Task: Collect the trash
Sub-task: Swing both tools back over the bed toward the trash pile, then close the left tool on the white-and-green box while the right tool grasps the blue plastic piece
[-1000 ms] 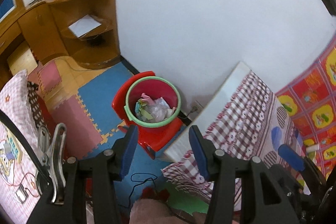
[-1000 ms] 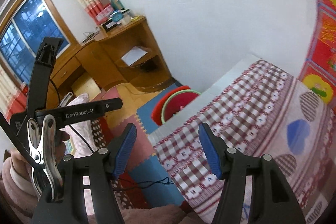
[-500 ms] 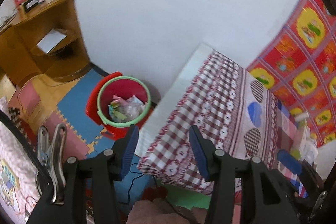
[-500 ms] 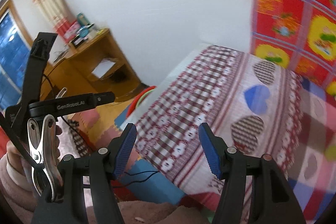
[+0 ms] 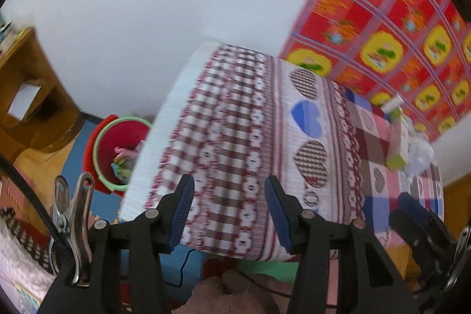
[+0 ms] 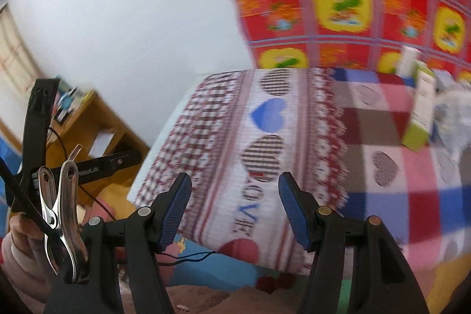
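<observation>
A red bin with a green rim (image 5: 117,149) stands on the floor left of the table and holds trash. My left gripper (image 5: 228,209) is open and empty above the table's near left part. My right gripper (image 6: 235,206) is open and empty above the patterned tablecloth (image 6: 265,137). A green and white carton (image 6: 419,114) and crumpled white material (image 6: 453,119) lie at the table's far right; they also show in the left wrist view, the carton (image 5: 397,137) beside the white material (image 5: 419,153). Both views are blurred.
A wooden corner shelf (image 5: 26,96) stands at the far left by the white wall. A red and yellow patterned sheet (image 5: 382,19) hangs behind the table. Foam floor mats (image 5: 188,264) and a black cable (image 6: 191,256) lie below the table edge.
Both grippers have swung right, from the bin and shelf toward the table. The carton and white material have come into view. Both stay open.
</observation>
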The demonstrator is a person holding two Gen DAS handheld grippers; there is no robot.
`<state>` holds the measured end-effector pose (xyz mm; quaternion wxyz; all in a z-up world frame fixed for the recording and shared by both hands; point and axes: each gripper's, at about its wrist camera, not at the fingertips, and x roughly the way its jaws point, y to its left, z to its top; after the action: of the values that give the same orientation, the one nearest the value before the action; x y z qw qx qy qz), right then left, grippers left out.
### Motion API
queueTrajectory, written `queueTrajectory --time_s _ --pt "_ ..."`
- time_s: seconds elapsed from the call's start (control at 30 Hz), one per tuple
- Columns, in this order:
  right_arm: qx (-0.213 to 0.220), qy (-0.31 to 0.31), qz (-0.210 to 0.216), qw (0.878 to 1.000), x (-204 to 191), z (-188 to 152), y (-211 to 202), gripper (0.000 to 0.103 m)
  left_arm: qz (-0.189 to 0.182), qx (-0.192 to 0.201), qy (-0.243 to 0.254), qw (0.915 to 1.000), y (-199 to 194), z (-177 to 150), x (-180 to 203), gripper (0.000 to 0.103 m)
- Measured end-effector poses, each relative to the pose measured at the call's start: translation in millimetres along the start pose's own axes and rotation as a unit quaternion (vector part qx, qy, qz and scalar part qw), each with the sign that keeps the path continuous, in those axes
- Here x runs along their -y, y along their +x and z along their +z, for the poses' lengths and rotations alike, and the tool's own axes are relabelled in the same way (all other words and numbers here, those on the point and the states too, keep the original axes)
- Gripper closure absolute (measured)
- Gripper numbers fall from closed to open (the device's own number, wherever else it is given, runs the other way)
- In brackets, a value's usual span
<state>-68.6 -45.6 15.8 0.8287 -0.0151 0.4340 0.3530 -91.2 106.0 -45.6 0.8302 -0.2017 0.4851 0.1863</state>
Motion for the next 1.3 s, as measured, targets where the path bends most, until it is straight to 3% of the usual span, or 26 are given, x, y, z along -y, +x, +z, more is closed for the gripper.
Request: queueTrajectory --time_s 0.37,0.7,0.83,0.97,1.07,1.3 --pt "0.030 0.087 -0.072 0.993 97.4 -16.7 -49.3 0.040 -0.037 -0.013 0.076 0.9963 16.9 4.6 88.5 0.050" --pt "0.011 0.132 -0.112 0.985 206.5 -21.6 -82.8 0.040 -0.065 -0.040 0.133 0.9882 47.2 6.7 206.1 0.050" --pt "0.004 0.145 -0.105 0.984 246.7 -16.1 -89.2 0.040 -0.091 -0.060 0.138 0.9844 60.8 10.9 253.0 0.050" --pt "-0.008 0.134 -0.096 0.986 277.8 -5.7 -90.3 0.040 -0.085 -0.060 0.157 0.9822 73.2 13.9 302.0 0.050" --pt "-0.016 0.124 -0.090 0.988 295.1 1.3 -88.2 0.040 -0.101 -0.075 0.171 0.9773 86.1 15.2 334.6 0.050" --pt "-0.037 0.137 -0.052 0.989 330.5 3.2 -78.9 0.040 -0.085 -0.087 0.197 0.9728 124.8 20.4 396.4 0.050"
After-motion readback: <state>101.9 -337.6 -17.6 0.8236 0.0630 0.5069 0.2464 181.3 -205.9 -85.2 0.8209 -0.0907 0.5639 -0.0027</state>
